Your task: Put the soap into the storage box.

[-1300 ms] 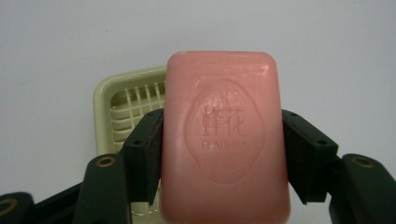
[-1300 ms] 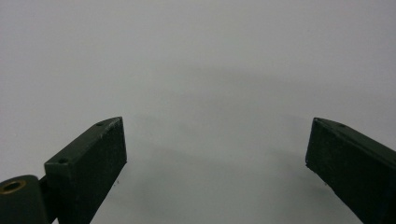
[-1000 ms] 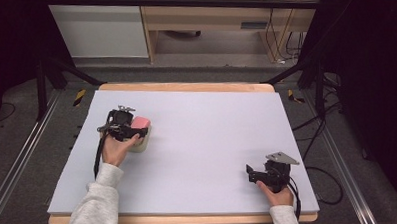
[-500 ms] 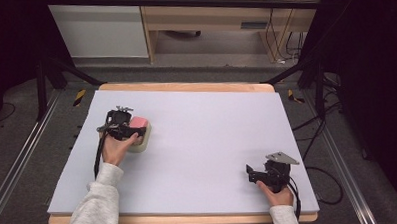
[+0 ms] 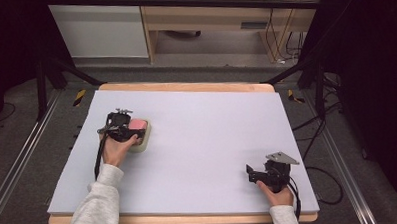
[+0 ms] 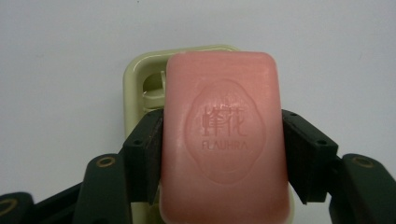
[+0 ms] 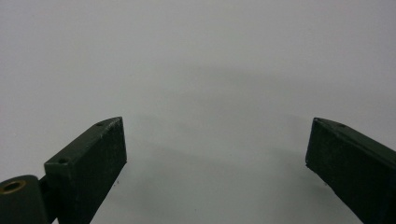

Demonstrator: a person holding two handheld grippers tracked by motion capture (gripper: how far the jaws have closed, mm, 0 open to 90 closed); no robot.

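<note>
Left gripper point(image 5: 129, 132) pinching the pink soap bar point(image 6: 224, 135) by its long sides, fingers point(image 6: 147, 154) pressed flat against it, right over the pale green soap dish point(image 5: 141, 142). Soap seated in the dish or just above it, hard to tell. Dish near the left edge of the bench point(image 5: 206, 116), well back from the front edge. Right gripper point(image 5: 253, 174) low by the front-right corner, fingers point(image 7: 95, 163) spread wide over bare surface. Broad open stretch between the two.
</note>
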